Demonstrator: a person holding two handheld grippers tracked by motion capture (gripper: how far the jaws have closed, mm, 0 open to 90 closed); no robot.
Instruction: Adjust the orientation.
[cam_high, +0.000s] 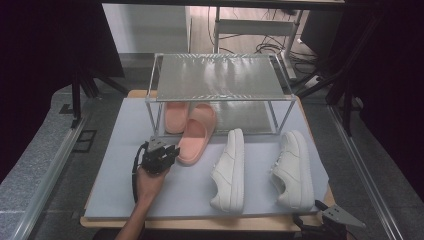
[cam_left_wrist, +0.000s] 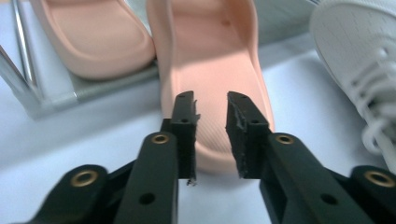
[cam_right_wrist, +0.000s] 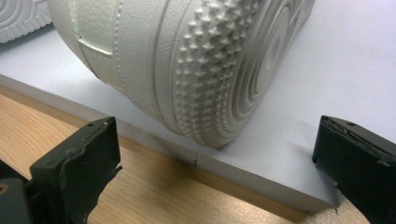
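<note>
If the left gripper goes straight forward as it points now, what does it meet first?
Most likely the heel of the pink slipper lying half out of the rack. The left gripper has its jaws apart right at that heel, though contact is hard to judge.

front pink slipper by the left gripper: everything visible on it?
The front pink slipper is a salmon-pink slide, looks like moulded foam, with a ribbed footbed and a broad strap. It lies upright on the grey mat, toe poking under the rack beside its twin. The left gripper is at its heel, jaws narrowly apart over the heel rim; I can't tell whether they touch it.
</note>
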